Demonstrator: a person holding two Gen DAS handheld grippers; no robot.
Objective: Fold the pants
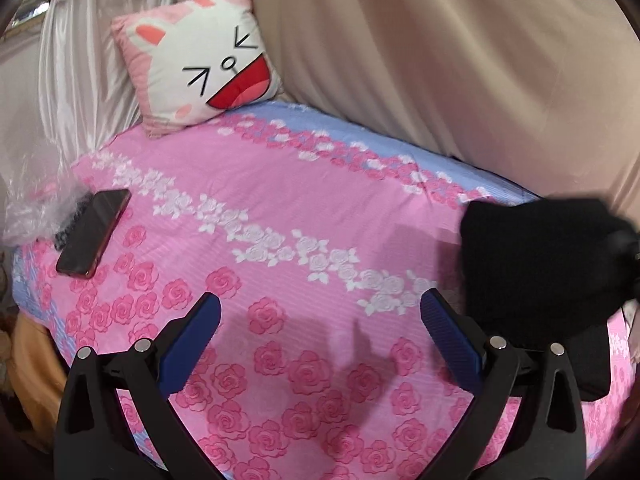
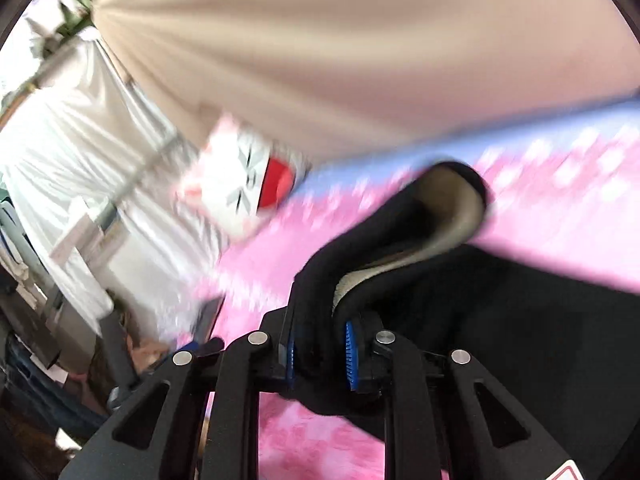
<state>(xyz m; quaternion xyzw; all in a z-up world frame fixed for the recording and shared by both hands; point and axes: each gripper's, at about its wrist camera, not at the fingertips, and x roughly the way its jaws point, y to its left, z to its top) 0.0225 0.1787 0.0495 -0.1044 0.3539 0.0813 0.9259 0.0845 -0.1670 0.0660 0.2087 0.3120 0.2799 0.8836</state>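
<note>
Mid-task, by the look of it. Right gripper (image 2: 320, 354) clamped on a bunched fold of the black pants (image 2: 400, 240), lifted at centre frame, pale lining showing. Left gripper (image 1: 320, 340) spread wide, empty, over the bed (image 1: 260, 208); pants (image 1: 536, 264) at right edge. No flat fold laid; smoothing left.
</note>
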